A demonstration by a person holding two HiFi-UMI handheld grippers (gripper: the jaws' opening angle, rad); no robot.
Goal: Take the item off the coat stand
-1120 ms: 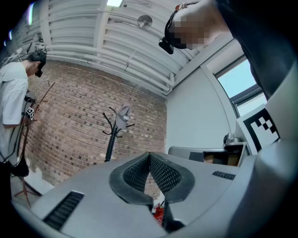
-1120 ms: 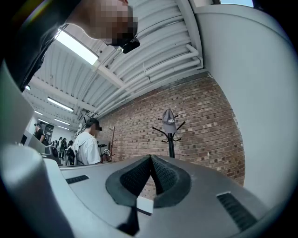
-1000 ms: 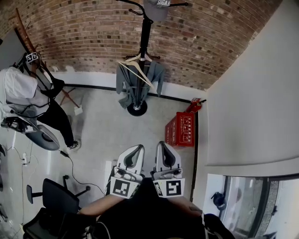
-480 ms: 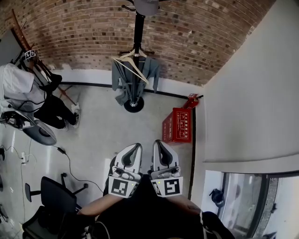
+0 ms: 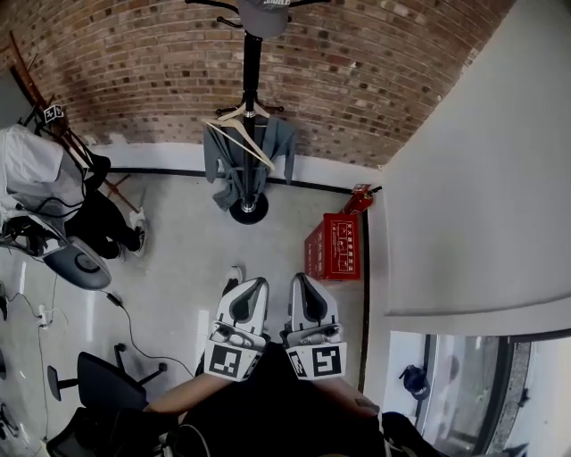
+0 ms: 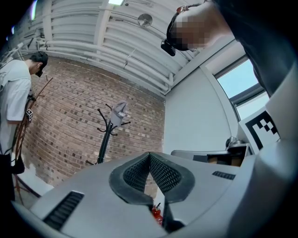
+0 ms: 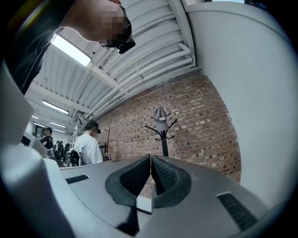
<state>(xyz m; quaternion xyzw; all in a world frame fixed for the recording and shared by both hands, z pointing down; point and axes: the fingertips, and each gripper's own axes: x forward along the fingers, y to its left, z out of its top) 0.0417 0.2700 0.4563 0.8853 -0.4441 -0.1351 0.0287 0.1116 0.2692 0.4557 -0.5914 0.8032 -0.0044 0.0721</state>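
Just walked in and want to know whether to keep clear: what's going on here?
A person stands facing a black coat stand by the brick wall, with the left hand-held gripper and right hand-held gripper held out side by side. Both are shut and empty. Nothing has been taken off yet: a grey cap sits on top of the stand, and a grey jacket hangs lower down with a wooden hanger. The stand is well apart from both grippers.
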